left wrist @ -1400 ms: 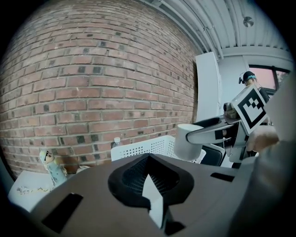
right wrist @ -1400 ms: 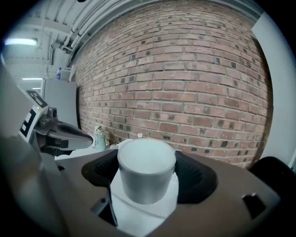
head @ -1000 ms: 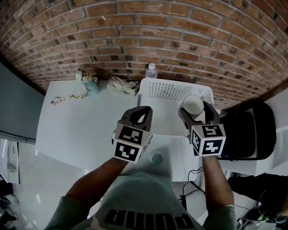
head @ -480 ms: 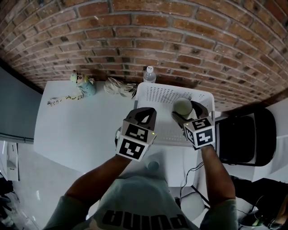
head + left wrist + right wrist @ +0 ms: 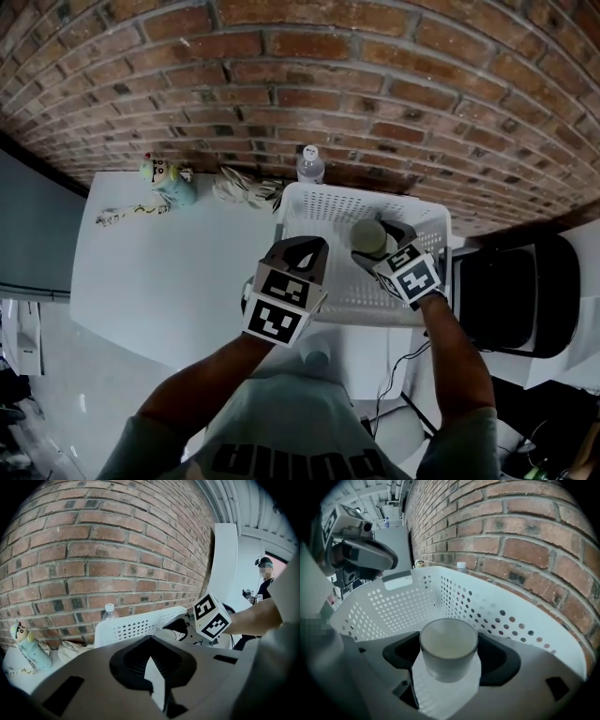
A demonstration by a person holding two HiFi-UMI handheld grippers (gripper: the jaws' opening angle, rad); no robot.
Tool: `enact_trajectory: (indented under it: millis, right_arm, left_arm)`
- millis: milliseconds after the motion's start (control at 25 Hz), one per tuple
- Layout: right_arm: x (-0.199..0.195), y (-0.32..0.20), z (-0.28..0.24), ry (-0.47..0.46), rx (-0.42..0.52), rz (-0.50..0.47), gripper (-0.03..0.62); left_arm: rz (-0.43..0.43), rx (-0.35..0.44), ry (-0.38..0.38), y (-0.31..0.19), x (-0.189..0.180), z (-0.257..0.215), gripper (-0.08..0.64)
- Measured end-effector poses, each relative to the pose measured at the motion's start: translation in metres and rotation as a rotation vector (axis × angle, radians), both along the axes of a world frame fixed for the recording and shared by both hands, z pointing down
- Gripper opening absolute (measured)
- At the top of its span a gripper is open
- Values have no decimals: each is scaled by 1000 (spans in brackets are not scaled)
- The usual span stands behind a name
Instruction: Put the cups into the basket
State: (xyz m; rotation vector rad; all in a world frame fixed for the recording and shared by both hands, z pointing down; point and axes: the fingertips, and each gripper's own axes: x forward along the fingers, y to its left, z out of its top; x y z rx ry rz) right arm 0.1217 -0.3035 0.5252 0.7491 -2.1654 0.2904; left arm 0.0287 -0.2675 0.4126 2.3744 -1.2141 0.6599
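Head view: the right gripper (image 5: 375,242) is clamped on a pale cup (image 5: 367,235), held inside the outline of the white perforated basket (image 5: 349,199), toward its right half. The basket stands on the white table (image 5: 169,272) against the brick wall (image 5: 309,84). The right gripper view shows the cup (image 5: 448,644) upright, mouth up, pinched between the dark pads (image 5: 497,654) of that gripper (image 5: 449,655), with the basket's holed walls (image 5: 389,609) around and ahead of it; whether it touches the basket floor cannot be told. The left gripper (image 5: 307,247) hangs just beside the basket's left edge, its jaws drawn nearly together with nothing between them, as its own view confirms (image 5: 151,641). A water bottle (image 5: 310,165) stands behind the basket, and a small toy figure (image 5: 167,179) sits at the table's far left.
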Motion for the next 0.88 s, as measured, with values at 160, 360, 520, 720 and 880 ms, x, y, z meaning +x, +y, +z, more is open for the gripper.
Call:
enact_trajectory:
  millis: [160, 360, 520, 720, 880]
  right_arm:
    - [-8, 3, 21, -9, -42, -62, 374]
    - [-11, 2, 41, 4, -51, -106, 374]
    - [-9, 4, 56, 24, -60, -130, 374]
    - [-8, 4, 59, 38, -64, -153, 374]
    - [-8, 8, 58, 56, -84, -159, 374]
  left_arm:
    - [19, -13, -1, -1, 6, 5, -2]
    - [30, -21, 1, -5, 12, 8, -2]
    - [36, -25, 1, -3, 15, 11, -2]
    - [36, -26, 5, -3, 16, 12, -2]
    - [36, -18, 9, -3, 17, 9, -2]
